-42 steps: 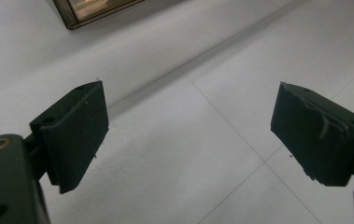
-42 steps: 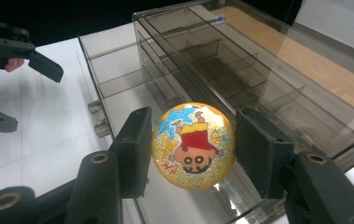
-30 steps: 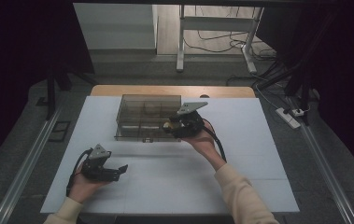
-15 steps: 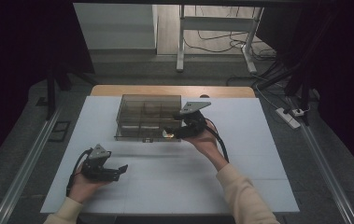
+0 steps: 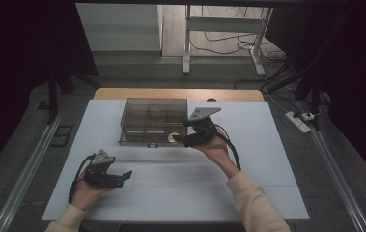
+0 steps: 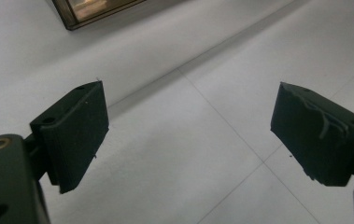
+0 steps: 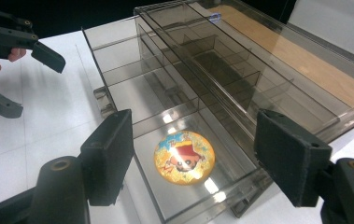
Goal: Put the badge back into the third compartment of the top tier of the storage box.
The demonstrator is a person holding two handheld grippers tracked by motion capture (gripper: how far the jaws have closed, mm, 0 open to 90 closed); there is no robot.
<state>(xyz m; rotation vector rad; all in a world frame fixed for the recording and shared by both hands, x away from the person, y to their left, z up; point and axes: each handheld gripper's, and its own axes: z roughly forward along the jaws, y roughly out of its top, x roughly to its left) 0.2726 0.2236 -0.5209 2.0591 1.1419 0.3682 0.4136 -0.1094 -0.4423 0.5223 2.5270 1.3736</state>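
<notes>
1. Now, in the high view the right gripper point(image 5: 179, 138) sits just right of centre, its jaws reaching left over the near right end of the smoky clear box point(image 5: 152, 122).
2. Its jaws have just been opening and stand apart; nothing is pinched between them.
3. Seen from the right gripper view, the round badge point(image 7: 184, 157) with a cartoon print lies flat on the floor of the nearest compartment, low in the centre of the frame, between the two black pads point(image 7: 109, 151) but clear of both.
4. That same view shows the box point(image 7: 202, 84) with its lid raised and divided compartments running toward the upper right.
5. Down at the lower left of the high view, the left gripper point(image 5: 126, 176) rests in the hand on the white table point(image 5: 180, 193), well apart from the box.
6. From the left gripper view its jaws stand wide apart over bare tabletop point(image 6: 188, 140), holding nothing; a corner of the box point(image 6: 95, 10) shows at the upper left.
</notes>
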